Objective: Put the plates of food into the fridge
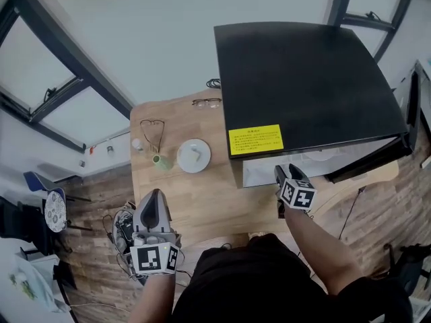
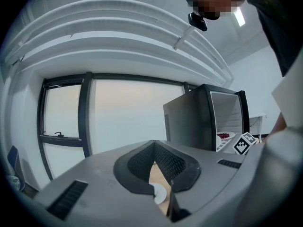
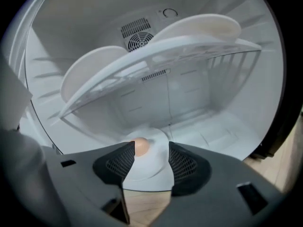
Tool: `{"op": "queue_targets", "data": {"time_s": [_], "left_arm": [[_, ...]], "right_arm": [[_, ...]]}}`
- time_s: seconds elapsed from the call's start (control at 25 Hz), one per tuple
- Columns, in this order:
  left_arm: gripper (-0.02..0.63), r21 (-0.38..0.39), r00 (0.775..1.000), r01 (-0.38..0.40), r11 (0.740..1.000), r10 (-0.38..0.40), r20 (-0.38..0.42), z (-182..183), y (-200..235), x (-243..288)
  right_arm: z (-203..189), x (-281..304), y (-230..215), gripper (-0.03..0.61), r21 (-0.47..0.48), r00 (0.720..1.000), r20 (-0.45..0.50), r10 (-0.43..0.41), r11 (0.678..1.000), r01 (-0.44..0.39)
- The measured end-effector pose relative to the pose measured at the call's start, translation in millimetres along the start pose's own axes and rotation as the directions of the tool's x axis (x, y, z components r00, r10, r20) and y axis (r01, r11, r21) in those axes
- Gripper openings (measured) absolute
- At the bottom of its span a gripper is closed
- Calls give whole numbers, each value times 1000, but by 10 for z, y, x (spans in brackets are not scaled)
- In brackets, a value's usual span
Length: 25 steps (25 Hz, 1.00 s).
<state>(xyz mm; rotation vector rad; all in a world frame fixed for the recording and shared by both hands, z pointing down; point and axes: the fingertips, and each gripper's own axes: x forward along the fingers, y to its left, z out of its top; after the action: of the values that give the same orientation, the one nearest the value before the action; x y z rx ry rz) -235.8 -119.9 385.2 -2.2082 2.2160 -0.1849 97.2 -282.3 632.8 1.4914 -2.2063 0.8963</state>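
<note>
1. Inside the black box-shaped fridge (image 1: 303, 79), on its white floor toward the front edge: a round white plate (image 3: 152, 168) carrying a tan egg-shaped food item (image 3: 140, 146).
2. Right gripper (image 3: 151, 152) at the fridge mouth, tilted down. Fingers apart, with the plate showing between them and the pads not pressing it.
3. White wire shelf (image 3: 189, 56) above holds two white plates (image 3: 90, 72), side by side.
4. Left gripper (image 1: 154, 197) by the near left corner of the wooden desk (image 1: 202, 204). Fingers together, nothing held.
5. Lone white plate (image 1: 194, 155) on the desk, left of the fridge.
</note>
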Motion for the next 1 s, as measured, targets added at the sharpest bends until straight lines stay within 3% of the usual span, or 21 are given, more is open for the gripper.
{"op": "queue_targets", "data": {"time_s": [0.12, 0.28, 0.52, 0.68, 1.0], "left_arm": [[3, -2, 999, 40, 999, -40, 5, 3, -93, 13], [3, 4, 995, 96, 995, -96, 30, 58, -232, 44], [4, 8, 981, 184, 983, -184, 54, 124, -478, 60], [3, 21, 965, 256, 966, -257, 47, 108, -664, 26], [3, 71, 939, 342, 937, -344, 14, -54, -817, -110]], "right_arm": [[63, -186, 96, 224, 20, 997, 58, 57, 998, -58], [232, -507, 250, 216, -99, 986, 142, 92, 992, -78], [385, -1000, 467, 76, -320, 970, 201, 135, 945, -65], [438, -1344, 560, 43, -350, 952, 231, 199, 930, -110], [585, -1844, 724, 21, -418, 923, 313, 224, 905, -78]]}}
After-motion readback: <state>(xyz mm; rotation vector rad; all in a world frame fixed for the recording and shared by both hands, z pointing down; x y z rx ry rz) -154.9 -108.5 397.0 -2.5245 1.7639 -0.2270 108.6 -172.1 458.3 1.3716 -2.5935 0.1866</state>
